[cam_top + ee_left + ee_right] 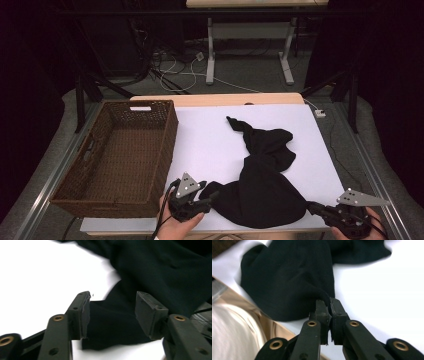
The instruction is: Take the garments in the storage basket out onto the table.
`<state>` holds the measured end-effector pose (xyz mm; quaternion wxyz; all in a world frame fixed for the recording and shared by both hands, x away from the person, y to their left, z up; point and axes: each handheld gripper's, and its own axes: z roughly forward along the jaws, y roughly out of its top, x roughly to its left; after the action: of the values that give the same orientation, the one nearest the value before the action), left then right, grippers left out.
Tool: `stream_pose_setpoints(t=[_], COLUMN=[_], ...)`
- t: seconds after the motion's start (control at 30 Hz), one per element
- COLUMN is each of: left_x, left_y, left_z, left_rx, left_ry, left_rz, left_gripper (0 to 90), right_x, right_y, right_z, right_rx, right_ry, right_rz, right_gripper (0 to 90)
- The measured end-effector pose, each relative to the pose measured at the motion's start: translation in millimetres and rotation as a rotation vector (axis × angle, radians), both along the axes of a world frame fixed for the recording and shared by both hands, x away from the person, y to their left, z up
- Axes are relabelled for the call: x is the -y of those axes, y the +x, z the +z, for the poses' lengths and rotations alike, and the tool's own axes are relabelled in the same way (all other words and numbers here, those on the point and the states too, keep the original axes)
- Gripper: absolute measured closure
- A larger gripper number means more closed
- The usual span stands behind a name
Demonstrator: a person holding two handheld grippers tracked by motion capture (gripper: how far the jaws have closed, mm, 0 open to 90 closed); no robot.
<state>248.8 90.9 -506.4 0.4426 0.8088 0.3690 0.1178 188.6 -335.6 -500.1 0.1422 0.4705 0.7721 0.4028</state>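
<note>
A black cloth (pixel 265 185) lies crumpled on the white table top (pixel 210 135), bunched near the front edge with a thin end trailing toward the back. My left gripper (pixel 212 195) sits at the cloth's left corner. In the left gripper view the gripper (pixel 112 307) stands open; a fold of the cloth (pixel 112 325) lies between the pads (pixel 83 312) and neither pad presses on it. My right gripper (pixel 311 206) is at the cloth's right corner. In the right gripper view it (pixel 329 301) is shut on an edge of the cloth (pixel 287 272).
A brown wicker basket (pixel 167 150) stands on the left side of the table, close to my left gripper. The table's front edge (pixel 125 225) runs just below both hands. Another table's legs (pixel 211 55) and cables lie on the floor beyond.
</note>
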Motion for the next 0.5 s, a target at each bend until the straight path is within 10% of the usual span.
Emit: stream_pose_setpoints(t=[0.23,0.5], left_x=[-4.8,-2.5], left_y=[19.7,33.6], left_z=[-24.5,-35.1], left_rx=[-0.068,-0.092], left_ry=[0.067,0.081], left_rz=[0.038,0.054], left_gripper=[41.2,40.4], right_x=[-5.6,-1.8], right_y=[2.3,4.1], right_z=[-7.1,-1.5], right_rx=[-0.048,0.031], right_ry=[0.005,0.081], right_rz=[0.049,0.074], right_gripper=[71.0,54.5])
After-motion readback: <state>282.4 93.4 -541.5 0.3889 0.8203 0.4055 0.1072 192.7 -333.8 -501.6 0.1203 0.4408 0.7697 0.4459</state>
